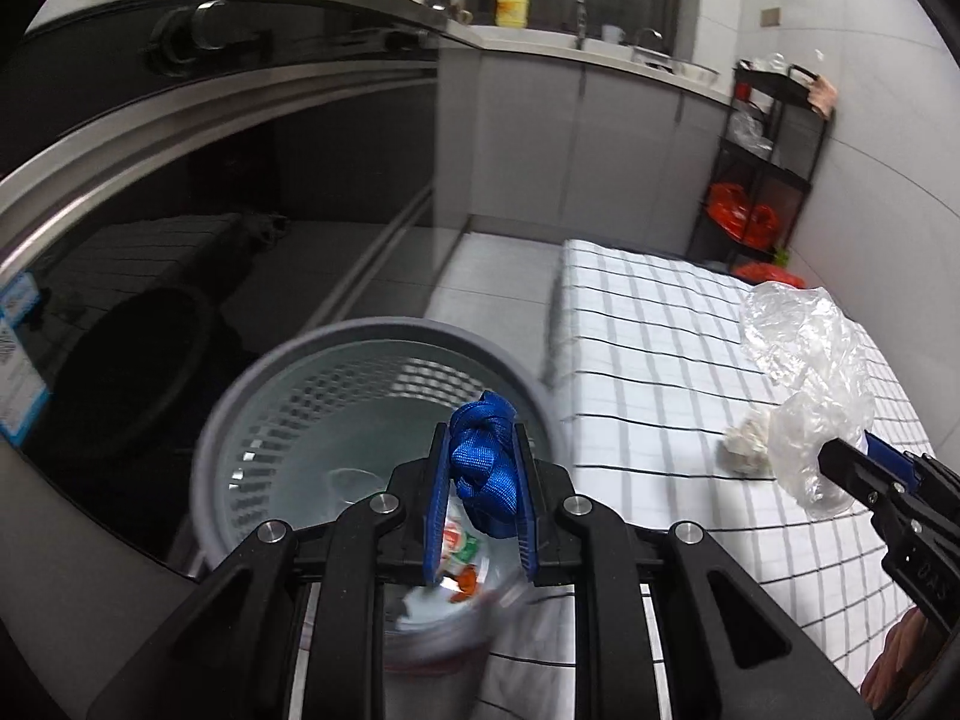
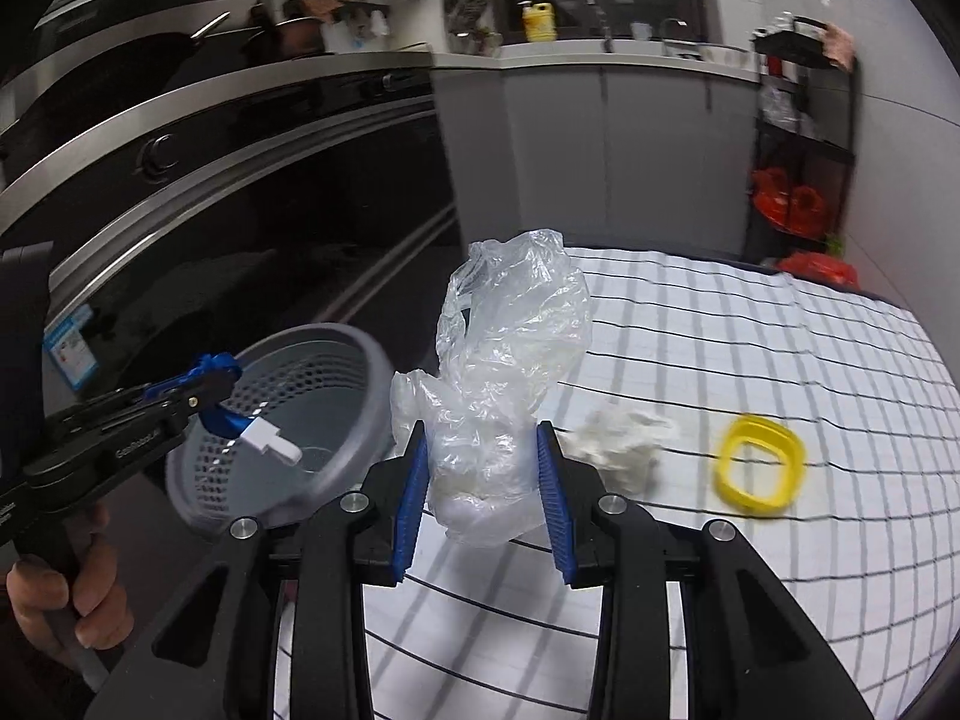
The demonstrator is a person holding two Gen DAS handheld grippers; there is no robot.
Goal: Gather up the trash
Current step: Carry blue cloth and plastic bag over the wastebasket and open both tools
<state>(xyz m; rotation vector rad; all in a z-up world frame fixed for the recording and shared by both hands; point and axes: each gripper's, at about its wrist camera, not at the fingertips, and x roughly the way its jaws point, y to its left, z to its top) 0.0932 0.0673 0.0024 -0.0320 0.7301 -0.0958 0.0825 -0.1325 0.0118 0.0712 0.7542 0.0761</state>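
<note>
My left gripper (image 1: pixel 480 468) is shut on a knotted blue strap (image 1: pixel 483 468) and holds it above the grey perforated waste basket (image 1: pixel 240 420). In the right wrist view the left gripper (image 2: pixel 210 384) hangs over the basket (image 2: pixel 354 384) with the blue strap (image 2: pixel 219 414) and a white tag dangling. A blurred cup (image 1: pixel 456 600) with a red and green label lies inside the basket. My right gripper (image 2: pixel 483 480) is shut on a crumpled clear plastic bag (image 2: pixel 504 348), held over the checked tablecloth (image 2: pixel 780 540). A crumpled white tissue (image 2: pixel 618 444) and a yellow plastic ring (image 2: pixel 759 468) lie on the cloth.
A dark oven front (image 2: pixel 240 192) runs along the left behind the basket. Grey cabinets (image 2: pixel 600 150) and a counter with a yellow bottle (image 2: pixel 539 21) stand at the back. A black rack (image 2: pixel 798 168) with red bags stands at the far right.
</note>
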